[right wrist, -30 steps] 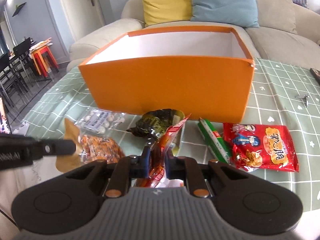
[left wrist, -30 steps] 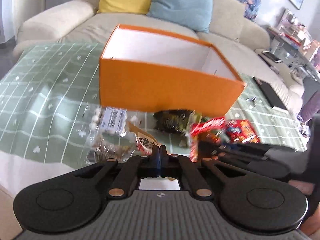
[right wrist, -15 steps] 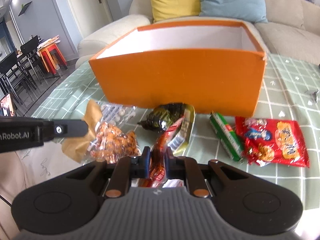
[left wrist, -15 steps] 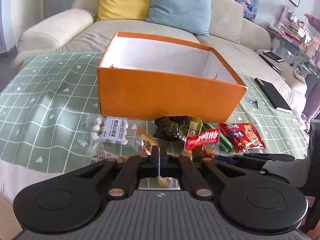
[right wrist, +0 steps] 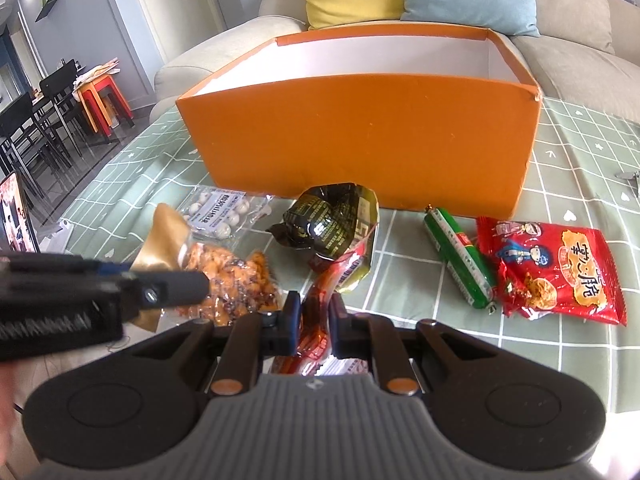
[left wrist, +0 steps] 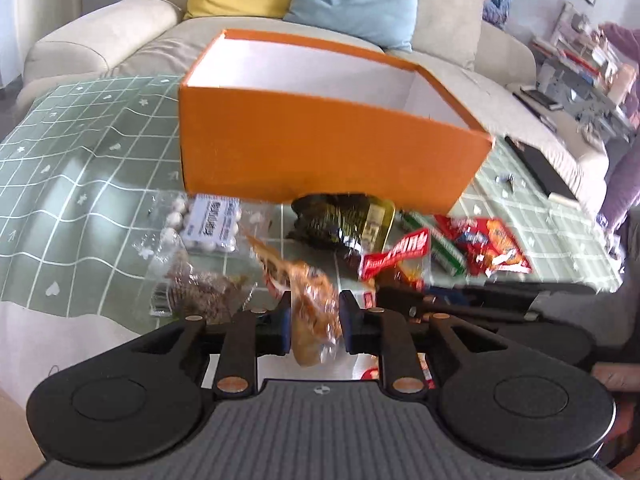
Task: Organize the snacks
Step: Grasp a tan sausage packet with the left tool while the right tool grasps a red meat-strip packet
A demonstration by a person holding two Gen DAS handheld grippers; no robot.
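The left gripper [left wrist: 313, 316] has just been opening its jaws, and the crinkled tan-and-orange snack bag [left wrist: 310, 312] sits in the gap between them; the blur hides whether the pads press on it. The right wrist view shows that bag [right wrist: 224, 276] more clearly, its tan top beside one left finger and its orange pieces lying on the green checked tablecloth [right wrist: 568, 168]. The right gripper [right wrist: 313, 320] is nearly closed, pinching a red sachet [right wrist: 316, 320] that hangs down through the narrow slot; from the left wrist, the sachet's red top [left wrist: 394, 254] stands up above the right gripper's dark fingers. The orange box [right wrist: 360, 140], white inside, stands just behind the snacks. Only the right view gives a sharp look at the green sausage stick [right wrist: 458, 258] and the red crisp packet [right wrist: 552, 268] lying side by side, and the dark foil pouch [right wrist: 328, 224] near the box. The clear pack of white balls [left wrist: 208, 222] shows in both.
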